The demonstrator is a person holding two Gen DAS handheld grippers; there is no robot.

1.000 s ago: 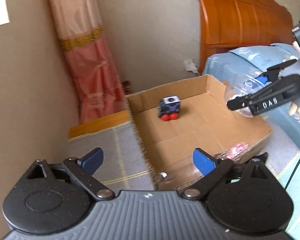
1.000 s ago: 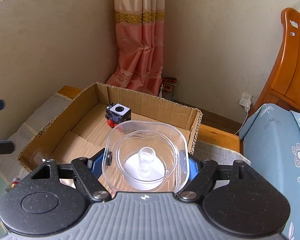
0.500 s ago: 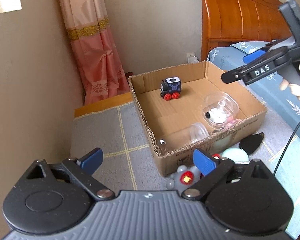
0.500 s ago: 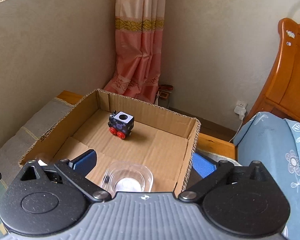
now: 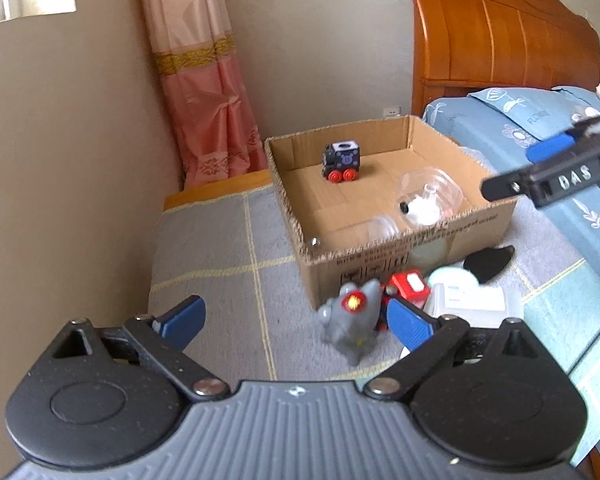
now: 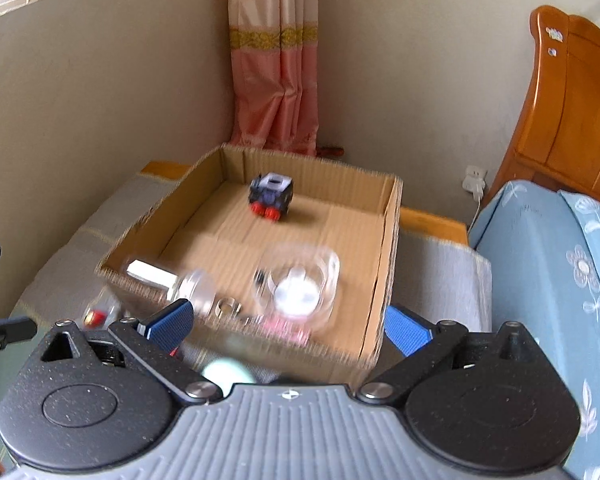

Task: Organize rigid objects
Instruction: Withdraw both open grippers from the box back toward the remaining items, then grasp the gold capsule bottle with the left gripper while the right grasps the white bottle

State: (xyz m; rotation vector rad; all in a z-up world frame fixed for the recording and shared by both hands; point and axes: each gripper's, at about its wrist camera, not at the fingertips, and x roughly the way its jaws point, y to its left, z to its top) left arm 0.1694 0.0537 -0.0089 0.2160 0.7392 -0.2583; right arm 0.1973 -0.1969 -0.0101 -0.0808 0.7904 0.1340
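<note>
A cardboard box (image 5: 384, 258) stands on the grey mat; it also shows in the right wrist view (image 6: 388, 236). In it are a black toy train (image 5: 341, 161) (image 6: 271, 197), a clear plastic container (image 5: 430, 198) (image 6: 300, 282) and a clear bottle (image 6: 172, 280). Before the box lie a grey rocket toy (image 5: 354, 322), a red toy (image 5: 407, 286) and a white block (image 5: 470, 300). My left gripper (image 5: 296, 320) is open and empty, short of the rocket. My right gripper (image 6: 286, 324) is open and empty above the box's near wall.
A wooden headboard (image 5: 500, 36) and a blue bed cover (image 5: 540, 128) are on the right. A pink curtain (image 5: 204, 92) hangs in the corner. A black piece (image 5: 490, 262) lies beside the box. A wall runs along the left.
The right gripper opened and dropped the clear container into the box, then drew back. The left gripper pulled back and up, bringing the toys before the box into view.
</note>
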